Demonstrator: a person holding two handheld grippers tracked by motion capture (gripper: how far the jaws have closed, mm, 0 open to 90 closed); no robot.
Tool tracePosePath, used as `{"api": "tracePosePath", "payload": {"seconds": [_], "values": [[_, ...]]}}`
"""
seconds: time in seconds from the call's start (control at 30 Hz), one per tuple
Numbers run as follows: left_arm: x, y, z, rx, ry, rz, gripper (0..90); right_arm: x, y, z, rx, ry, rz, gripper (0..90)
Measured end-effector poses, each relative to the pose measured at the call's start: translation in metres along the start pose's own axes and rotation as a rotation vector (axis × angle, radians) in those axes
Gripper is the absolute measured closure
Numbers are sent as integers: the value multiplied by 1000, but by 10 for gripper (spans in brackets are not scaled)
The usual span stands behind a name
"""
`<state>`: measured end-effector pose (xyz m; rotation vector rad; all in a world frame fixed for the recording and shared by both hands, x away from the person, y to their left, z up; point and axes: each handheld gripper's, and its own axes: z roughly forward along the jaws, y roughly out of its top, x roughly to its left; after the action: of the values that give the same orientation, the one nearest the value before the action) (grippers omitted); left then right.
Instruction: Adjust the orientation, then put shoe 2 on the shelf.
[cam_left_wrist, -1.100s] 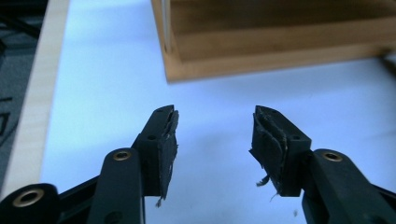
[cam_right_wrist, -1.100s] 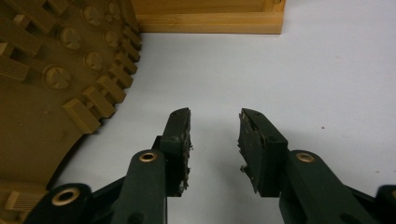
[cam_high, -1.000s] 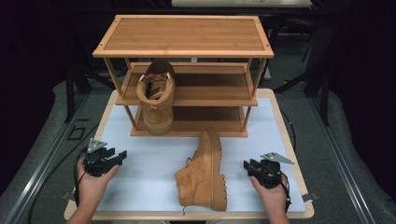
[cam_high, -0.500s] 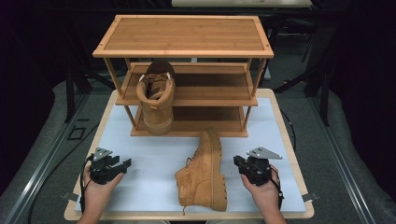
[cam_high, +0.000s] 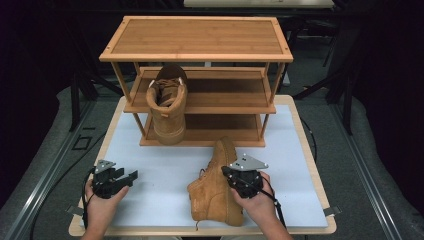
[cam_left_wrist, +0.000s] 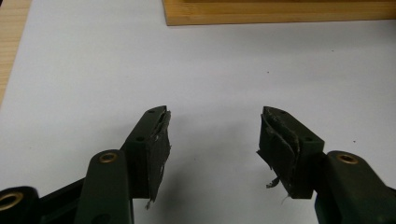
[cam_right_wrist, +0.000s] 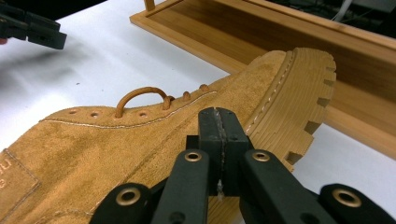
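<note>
A tan suede boot (cam_high: 212, 195) lies on its side on the white mat (cam_high: 160, 165), sole toward the right. In the right gripper view its lugged sole (cam_right_wrist: 299, 93) and lace loop show close up. My right gripper (cam_high: 226, 174) is shut, and its closed tips (cam_right_wrist: 219, 123) rest against the boot's side with nothing between them. A second tan boot (cam_high: 167, 107) stands upright at the left of the bamboo shoe rack (cam_high: 195, 40), with its base at the bottom shelf. My left gripper (cam_high: 131, 179) hovers open over bare mat (cam_left_wrist: 212, 126), well left of the lying boot.
The three-tier rack fills the back half of the table, and its bottom shelf (cam_right_wrist: 280, 42) lies just beyond the boot's toe. The rack's base edge (cam_left_wrist: 280, 11) crosses the top of the left gripper view. Wooden table borders (cam_high: 310, 150) frame the mat.
My right gripper has moved left from the open mat onto the lying boot. My left gripper has shifted slightly right and nearer the front edge. Neither boot has moved.
</note>
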<state>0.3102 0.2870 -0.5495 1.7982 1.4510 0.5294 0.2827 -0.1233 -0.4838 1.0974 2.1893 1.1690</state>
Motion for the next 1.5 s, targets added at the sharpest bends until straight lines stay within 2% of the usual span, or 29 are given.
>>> {"api": "tracePosePath", "payload": {"seconds": [0.1, 0.17, 0.2, 0.27, 0.3, 0.33, 0.37, 0.47, 0.53, 0.57, 0.63, 0.67, 0.7, 0.73, 0.8, 0.83, 0.87, 0.9, 0.93, 0.97, 1.0, 1.03, 1.07, 1.2, 1.3, 1.4, 1.43, 1.5], "values": [[1, 0, -1, -1, -1, -5, 424, -7, -2, -4, -15, 22, 8, 900], [1, -1, -1, -1, 1, -3, 424, -12, -5, -10, -15, -26, 16, 900], [1, -1, -2, -1, 2, -1, 424, -17, -7, -14, -19, -44, 34, 900], [1, -1, -2, -1, 5, 1, 425, -30, -14, -20, -45, -40, 92, 900], [0, -1, -2, 0, 8, 3, 424, -38, -19, -24, -53, -23, 122, 900], [0, 0, -2, -1, 6, 2, 424, -44, -23, -27, -59, -42, 154, 900], [-1, 0, -2, 3, 5, 7, 424, -51, -28, -30, -55, -75, 183, 900], [-3, 0, 0, 1, 4, 7, 424, -70, -43, -36, -27, -115, 252, 900], [-4, 0, 1, 6, 2, 11, 424, -81, -53, -36, 12, -141, 284, 900], [-4, 0, 1, 13, 2, 14, 424, -89, -59, -36, 27, -62, 307, 900], [-4, 0, 3, 13, 4, 16, 424, -97, -67, -32, 60, -112, 349, 900], [-4, 0, 3, 17, 3, 17, 424, -102, -71, -33, 71, -72, 364, 900], [-4, 0, 3, 18, 3, 19, 424, -104, -73, -32, 63, -109, 383, 900], [-4, 0, 4, 21, 2, 21, 424, -108, -74, -34, 57, -44, 403, 900], [-5, 0, 5, 16, 2, 21, 424, -109, -74, -34, 69, -30, 393, 900], [-5, 0, 4, 16, 1, 21, 424, -108, -73, -34, 76, -39, 382, 900], [-5, 0, 4, 17, 0, 24, 424, -107, -72, -34, 83, -78, 373, 894], [-5, 0, 4, 16, -1, 23, 424, -108, -72, -35, 92, -55, 370, 872], [-4, 0, 3, 14, 0, 23, 424, -107, -71, -35, 100, -88, 360, 844], [-4, 0, 3, 11, -1, 21, 424, -107, -69, -36, 112, -93, 360, 810], [-4, 0, 2, 13, -2, 23, 424, -109, -67, -39, 122, -53, 361, 780], [-4, 0, 2, 12, -5, 22, 423, -107, -63, -42, 123, -127, 358, 760], [-4, 0, 1, 16, -7, 29, 423, -108, -57, -50, 117, -91, 363, 741], [-4, 0, 1, 12, -8, 29, 420, -103, -36, -77, 66, -79, 355, 714], [-4, 0, 1, 11, -9, 26, 419, -94, -20, -97, 6, -49, 337, 694], [-5, 0, 0, 8, -8, 24, 419, -81, -11, -110, -20, 12, 301, 679], [-5, 0, 0, 7, -8, 23, 419, -75, -9, -109, -24, -56, 285, 664], [-4, 0, 0, 10, -12, 23, 417, -69, -9, -110, -15, -37, 267, 631]]}}
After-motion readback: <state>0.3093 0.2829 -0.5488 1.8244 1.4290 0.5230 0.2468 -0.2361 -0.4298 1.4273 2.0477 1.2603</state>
